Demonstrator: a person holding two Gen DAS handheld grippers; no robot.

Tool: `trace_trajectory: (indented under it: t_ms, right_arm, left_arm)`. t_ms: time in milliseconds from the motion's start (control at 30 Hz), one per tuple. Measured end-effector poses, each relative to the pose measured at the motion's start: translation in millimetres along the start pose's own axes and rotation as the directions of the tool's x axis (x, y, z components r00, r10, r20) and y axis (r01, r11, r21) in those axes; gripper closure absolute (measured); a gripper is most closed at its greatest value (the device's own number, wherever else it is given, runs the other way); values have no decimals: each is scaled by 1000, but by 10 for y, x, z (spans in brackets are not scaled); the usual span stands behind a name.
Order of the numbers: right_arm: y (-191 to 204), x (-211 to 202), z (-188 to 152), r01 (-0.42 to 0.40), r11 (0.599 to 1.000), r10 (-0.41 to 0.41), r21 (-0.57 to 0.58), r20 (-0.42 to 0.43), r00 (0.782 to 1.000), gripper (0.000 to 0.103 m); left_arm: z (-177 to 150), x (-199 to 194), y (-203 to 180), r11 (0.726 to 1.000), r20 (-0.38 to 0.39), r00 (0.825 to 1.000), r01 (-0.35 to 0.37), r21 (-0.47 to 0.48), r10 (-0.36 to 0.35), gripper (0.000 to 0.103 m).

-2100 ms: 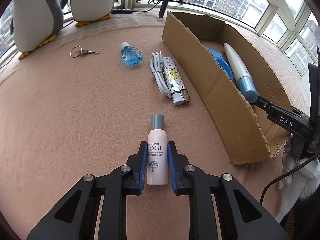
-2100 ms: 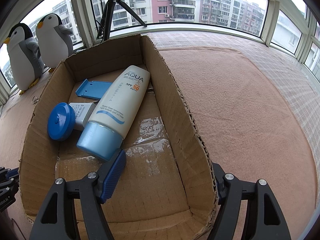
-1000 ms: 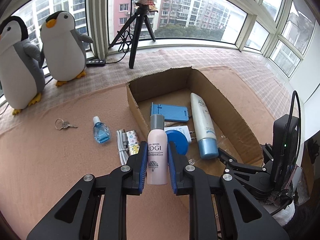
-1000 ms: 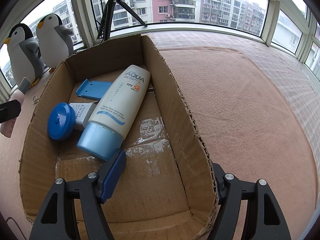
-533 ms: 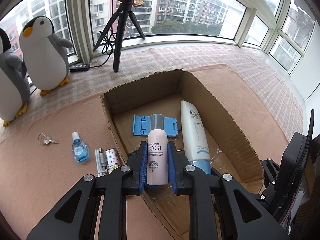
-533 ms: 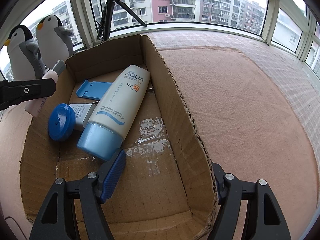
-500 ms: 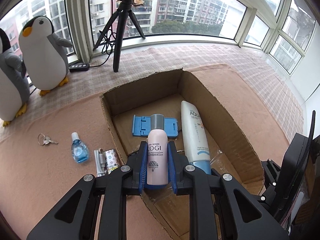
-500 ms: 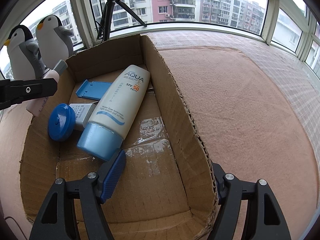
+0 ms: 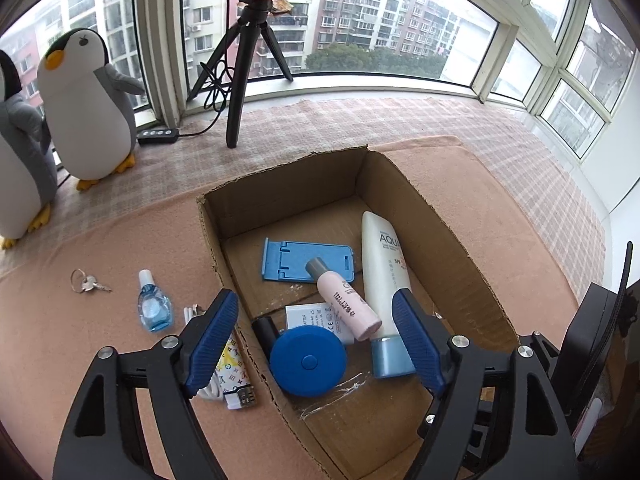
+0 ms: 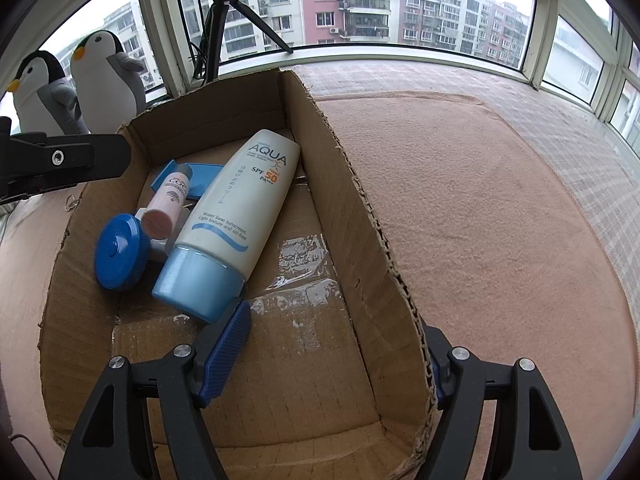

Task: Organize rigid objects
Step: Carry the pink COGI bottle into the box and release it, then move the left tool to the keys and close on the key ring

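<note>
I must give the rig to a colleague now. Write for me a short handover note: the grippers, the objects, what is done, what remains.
Left gripper: open, empty, above the cardboard box.
Right gripper: fingers astride the box's right wall; whether it clamps the wall cannot be told.
In the box: pink bottle lying across the blue stand and the white adapter, sunscreen tube, blue round case.
Left to do, on the mat: keys, blue dropper bottle, white cable, patterned lighter.

Pink bottle (image 9: pixel 347 305) with grey cap, white tube (image 9: pixel 384 276) with light-blue cap, brown cardboard box (image 9: pixel 444 236)
</note>
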State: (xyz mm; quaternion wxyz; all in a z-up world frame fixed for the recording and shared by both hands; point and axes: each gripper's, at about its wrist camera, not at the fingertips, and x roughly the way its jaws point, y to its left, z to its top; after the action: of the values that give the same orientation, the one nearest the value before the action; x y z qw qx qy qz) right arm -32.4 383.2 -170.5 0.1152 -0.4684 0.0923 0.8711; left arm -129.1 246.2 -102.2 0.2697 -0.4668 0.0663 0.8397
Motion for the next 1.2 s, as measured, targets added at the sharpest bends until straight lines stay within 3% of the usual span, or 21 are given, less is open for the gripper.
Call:
trace_trajectory:
  t_ms: [600, 1200]
  right_arm:
    - [-6, -4, 1, -1, 1000, 1, 0, 0, 1000, 31]
    - [-3, -3, 0, -1, 1000, 1, -5, -2, 1000, 31]
  left_arm:
    - [-59, -100, 177, 999, 4, 1000, 11, -30, -11, 23]
    - [-621, -465, 1515, 985, 1, 996, -83, -153, 84, 25]
